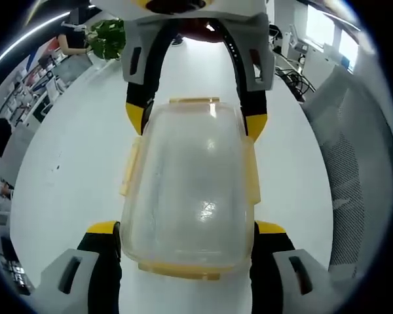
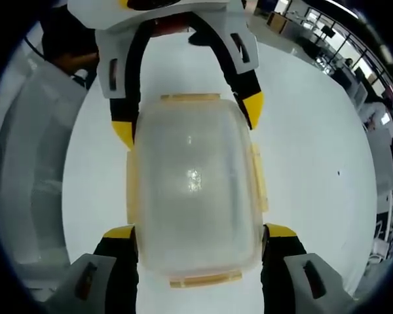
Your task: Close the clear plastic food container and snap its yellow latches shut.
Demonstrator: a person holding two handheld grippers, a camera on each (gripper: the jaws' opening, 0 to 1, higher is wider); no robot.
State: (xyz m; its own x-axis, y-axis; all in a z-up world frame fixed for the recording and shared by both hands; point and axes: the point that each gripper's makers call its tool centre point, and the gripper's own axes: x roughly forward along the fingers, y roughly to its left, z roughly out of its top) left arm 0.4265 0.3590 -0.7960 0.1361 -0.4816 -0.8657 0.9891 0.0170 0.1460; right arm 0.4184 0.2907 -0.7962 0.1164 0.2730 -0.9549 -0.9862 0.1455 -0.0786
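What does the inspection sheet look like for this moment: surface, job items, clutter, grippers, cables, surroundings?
Surface: white table, bare around the work.
Job's things: clear plastic food container lid-side up between both grippers; yellow latches visible along its edges; whether they are snapped cannot be told.
Clutter: nothing seen.
Grippers: left gripper straddles the near end, jaws beside the container walls; right gripper does the same from the opposite end; contact cannot be told.
Cables: dark cables at the far table edge.
Surroundings: potted plant, mesh chair, office desks beyond.
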